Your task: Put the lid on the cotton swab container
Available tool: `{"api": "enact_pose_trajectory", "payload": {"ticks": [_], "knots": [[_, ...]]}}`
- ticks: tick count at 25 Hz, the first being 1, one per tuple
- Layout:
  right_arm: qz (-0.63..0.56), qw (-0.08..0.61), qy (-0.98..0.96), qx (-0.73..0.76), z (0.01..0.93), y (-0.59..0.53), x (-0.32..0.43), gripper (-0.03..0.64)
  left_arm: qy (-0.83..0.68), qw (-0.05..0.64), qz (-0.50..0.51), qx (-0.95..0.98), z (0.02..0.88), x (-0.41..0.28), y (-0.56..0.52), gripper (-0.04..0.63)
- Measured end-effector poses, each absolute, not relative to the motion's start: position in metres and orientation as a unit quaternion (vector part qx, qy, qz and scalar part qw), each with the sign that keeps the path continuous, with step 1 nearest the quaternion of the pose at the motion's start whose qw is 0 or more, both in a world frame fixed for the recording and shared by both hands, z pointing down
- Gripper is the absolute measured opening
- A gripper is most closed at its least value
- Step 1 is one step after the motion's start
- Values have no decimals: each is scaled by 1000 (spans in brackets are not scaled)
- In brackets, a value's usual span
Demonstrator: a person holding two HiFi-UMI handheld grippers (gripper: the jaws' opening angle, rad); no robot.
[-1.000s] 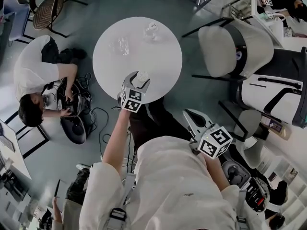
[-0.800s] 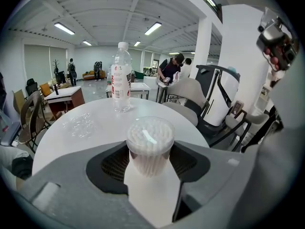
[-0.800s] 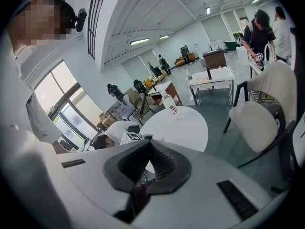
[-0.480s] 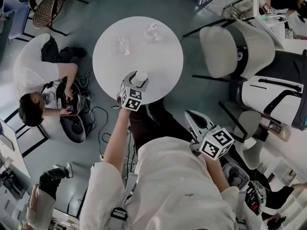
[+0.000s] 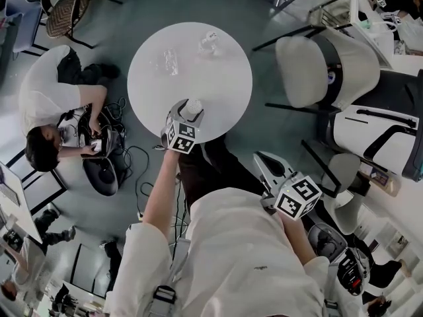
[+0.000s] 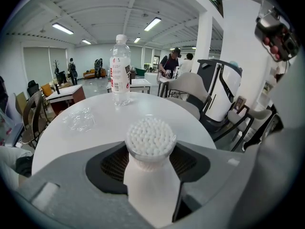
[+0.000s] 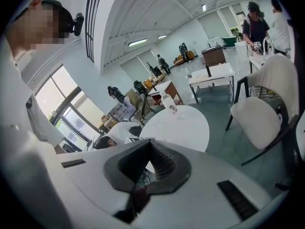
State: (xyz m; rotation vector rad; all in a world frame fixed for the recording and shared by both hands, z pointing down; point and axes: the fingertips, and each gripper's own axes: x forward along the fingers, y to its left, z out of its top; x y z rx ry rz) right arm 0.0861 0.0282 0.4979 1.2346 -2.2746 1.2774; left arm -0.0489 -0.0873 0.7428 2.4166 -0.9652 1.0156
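Observation:
A clear round cotton swab container [image 6: 150, 140], packed with white swabs and open at the top, stands upright between the jaws of my left gripper [image 6: 150, 151], which is shut on its white lower body. In the head view this gripper [image 5: 192, 113] holds the container [image 5: 194, 105] over the near edge of the round white table [image 5: 225, 78]. A clear plastic piece, apparently the lid [image 6: 78, 119], lies on the table to the far left, also visible in the head view [image 5: 170, 61]. My right gripper [image 5: 264, 164] is shut and empty, off the table by my lap [image 7: 148, 147].
A water bottle [image 6: 120, 69] stands at the table's far side [image 5: 209, 41]. White chairs [image 5: 317, 68] stand to the right of the table. A person [image 5: 49, 111] crouches on the floor at the left among cables.
Neither gripper has visibly moved, and the container stays in the left jaws. People at the lower left of the head view have walked on.

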Motion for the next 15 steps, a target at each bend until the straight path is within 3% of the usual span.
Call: {"api": "enact_pose_trajectory", "payload": {"ticks": [15], "knots": [[436, 125, -784, 423, 495, 32, 92, 8, -341, 155, 390, 841, 748, -51, -82, 262]]}}
